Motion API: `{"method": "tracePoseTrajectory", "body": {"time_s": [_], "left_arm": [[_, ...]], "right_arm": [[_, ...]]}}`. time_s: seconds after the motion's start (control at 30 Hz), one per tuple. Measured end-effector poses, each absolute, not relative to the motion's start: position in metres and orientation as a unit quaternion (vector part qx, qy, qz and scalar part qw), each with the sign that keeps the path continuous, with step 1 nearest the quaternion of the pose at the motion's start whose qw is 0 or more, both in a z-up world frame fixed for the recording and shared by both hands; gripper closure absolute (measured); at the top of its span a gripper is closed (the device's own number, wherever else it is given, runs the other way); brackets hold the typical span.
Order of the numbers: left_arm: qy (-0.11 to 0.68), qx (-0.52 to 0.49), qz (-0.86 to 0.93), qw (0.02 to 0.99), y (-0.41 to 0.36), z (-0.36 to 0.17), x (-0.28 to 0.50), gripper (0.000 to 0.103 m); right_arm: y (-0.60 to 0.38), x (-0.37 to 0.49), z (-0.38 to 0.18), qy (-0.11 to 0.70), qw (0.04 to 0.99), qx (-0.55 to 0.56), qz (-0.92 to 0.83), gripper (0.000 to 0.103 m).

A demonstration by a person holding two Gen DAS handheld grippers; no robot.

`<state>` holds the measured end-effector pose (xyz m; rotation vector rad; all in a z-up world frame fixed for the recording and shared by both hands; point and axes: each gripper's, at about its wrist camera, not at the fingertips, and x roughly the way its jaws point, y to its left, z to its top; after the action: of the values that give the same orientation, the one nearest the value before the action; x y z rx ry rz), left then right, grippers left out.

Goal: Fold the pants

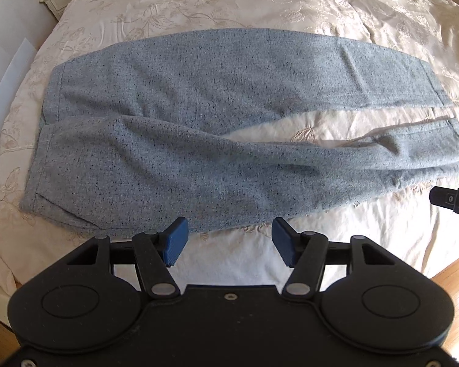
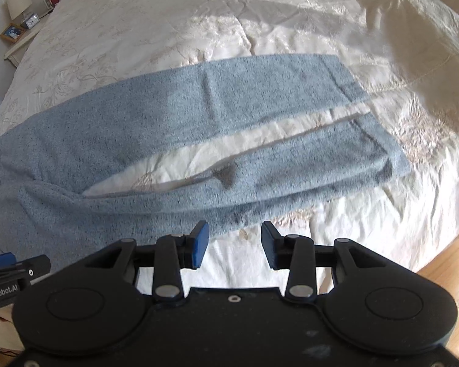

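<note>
Left tool (image 1: 228, 241) is hanging w/ its blue pads spread apart, nothing between them, just above the near edge of the pants (image 1: 199, 128). Right tool (image 2: 235, 246) is doing the same further along the near leg: pads wide, empty, not touching cloth.

The pants are lying flat across the bed (image 1: 260, 6), waistband (image 1: 50, 116) toward the left, hems (image 2: 379, 128) toward the right, legs splayed so a wedge of the cream bedspread (image 2: 156, 168) is showing between them. Near leg is looking rumpled; far leg is lying smoother.

Both tools are pointing steeply down at the near long edge, prob. because that's the edge to pinch for laying one leg over the other. Spacing them along the leg, one nearer the hip, one nearer the hem, should let the cloth lift evenly instead of sagging in the middle. Pads are staying wide so they can straddle the edge before closing.

No grasp yet; fold isn't started. A nightstand (image 2: 18, 42) is sitting at the far left, well apart from the work.
</note>
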<state>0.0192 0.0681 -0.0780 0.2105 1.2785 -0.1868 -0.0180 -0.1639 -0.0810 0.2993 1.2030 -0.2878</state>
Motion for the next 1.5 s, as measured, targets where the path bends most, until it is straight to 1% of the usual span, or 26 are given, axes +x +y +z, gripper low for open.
{"method": "tracePoseTrajectory", "body": {"time_s": [0.13,0.4,0.67,0.9,1.2,1.37,1.5], "left_arm": [[0.593,0.103,-0.104,0.792,0.073,-0.089,0.02,0.04],[0.576,0.148,-0.151,0.79,0.057,-0.097,0.028,0.04],[0.581,0.123,-0.11,0.797,0.044,-0.097,0.035,0.042],[0.602,0.091,-0.048,0.792,0.02,-0.104,0.025,0.042],[0.598,0.075,-0.01,0.798,-0.021,-0.098,0.009,0.042],[0.6,0.071,0.011,0.797,-0.03,-0.097,0.004,0.042],[0.603,0.067,0.026,0.794,-0.033,-0.097,0.003,0.042]], "right_arm": [[-0.161,-0.03,-0.095,0.56,0.796,0.166,-0.155,0.063],[-0.167,-0.045,-0.1,0.542,0.804,0.115,-0.216,0.063],[-0.224,-0.041,-0.111,0.552,0.792,0.103,-0.239,0.063],[-0.309,-0.008,-0.118,0.535,0.81,0.08,-0.227,0.063],[-0.403,0.063,-0.147,0.536,0.824,0.05,-0.176,0.063],[-0.428,0.086,-0.177,0.563,0.814,0.046,-0.139,0.063],[-0.443,0.091,-0.201,0.595,0.793,0.083,-0.1,0.063]]}}
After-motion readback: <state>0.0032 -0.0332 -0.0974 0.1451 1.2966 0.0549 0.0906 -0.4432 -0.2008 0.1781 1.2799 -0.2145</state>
